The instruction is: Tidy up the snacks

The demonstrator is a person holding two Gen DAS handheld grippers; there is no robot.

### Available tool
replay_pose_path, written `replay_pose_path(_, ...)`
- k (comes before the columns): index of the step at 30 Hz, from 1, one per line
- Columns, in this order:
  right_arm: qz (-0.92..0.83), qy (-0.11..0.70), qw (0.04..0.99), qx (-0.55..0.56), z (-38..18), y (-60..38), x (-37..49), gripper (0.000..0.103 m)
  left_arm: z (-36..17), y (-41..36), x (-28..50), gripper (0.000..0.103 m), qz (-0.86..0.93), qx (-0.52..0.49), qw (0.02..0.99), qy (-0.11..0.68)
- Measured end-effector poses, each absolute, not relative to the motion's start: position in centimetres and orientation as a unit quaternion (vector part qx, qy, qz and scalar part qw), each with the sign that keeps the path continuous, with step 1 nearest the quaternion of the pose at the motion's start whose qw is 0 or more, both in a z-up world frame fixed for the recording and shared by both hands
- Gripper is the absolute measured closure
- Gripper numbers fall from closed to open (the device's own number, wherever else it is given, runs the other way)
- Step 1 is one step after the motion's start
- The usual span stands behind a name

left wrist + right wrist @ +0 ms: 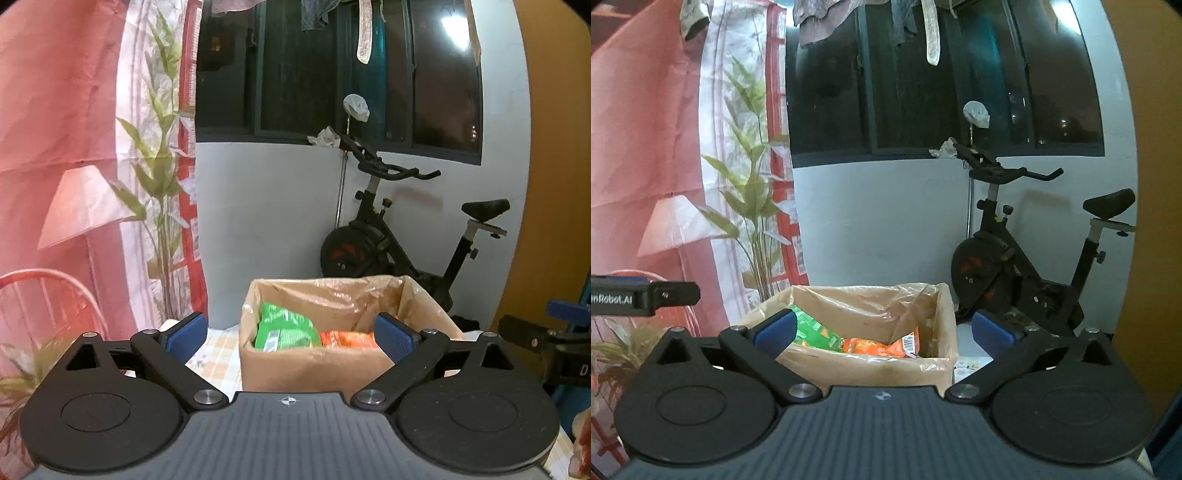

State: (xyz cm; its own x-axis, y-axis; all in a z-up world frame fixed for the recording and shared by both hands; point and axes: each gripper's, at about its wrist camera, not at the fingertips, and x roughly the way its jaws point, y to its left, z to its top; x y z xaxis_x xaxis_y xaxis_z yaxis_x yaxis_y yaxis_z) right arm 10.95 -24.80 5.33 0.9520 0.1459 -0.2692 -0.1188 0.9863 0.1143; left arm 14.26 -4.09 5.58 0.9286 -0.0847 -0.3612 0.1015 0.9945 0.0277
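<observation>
A cardboard box lined with clear plastic stands on the table just ahead of both grippers. Inside lie a green snack packet on the left and an orange snack packet beside it. My left gripper is open, its blue pads wide apart in front of the box with nothing between them. In the right wrist view the same box holds the green packet and the orange packet. My right gripper is open and empty too. Each gripper shows at the edge of the other's view.
A checked tablecloth covers the table under the box. Behind the box stands an exercise bike against a pale wall below dark windows. A pink curtain and a red chair back are at the left.
</observation>
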Motion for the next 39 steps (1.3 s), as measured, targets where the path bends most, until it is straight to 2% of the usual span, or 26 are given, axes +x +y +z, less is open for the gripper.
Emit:
replay_pose_path(11,0.063,0.121,0.990,0.032,7.4,-23.1,6.4,0.000,7.0,-4.0,9.3,0.005,0.011,0.057,0.988,0.143)
replay_pose_path(39,0.072,0.120,0.990,0.029,7.4,-22.7,5.7,0.000,7.5,-3.6,8.4,0.005,0.016,0.032,0.990,0.139)
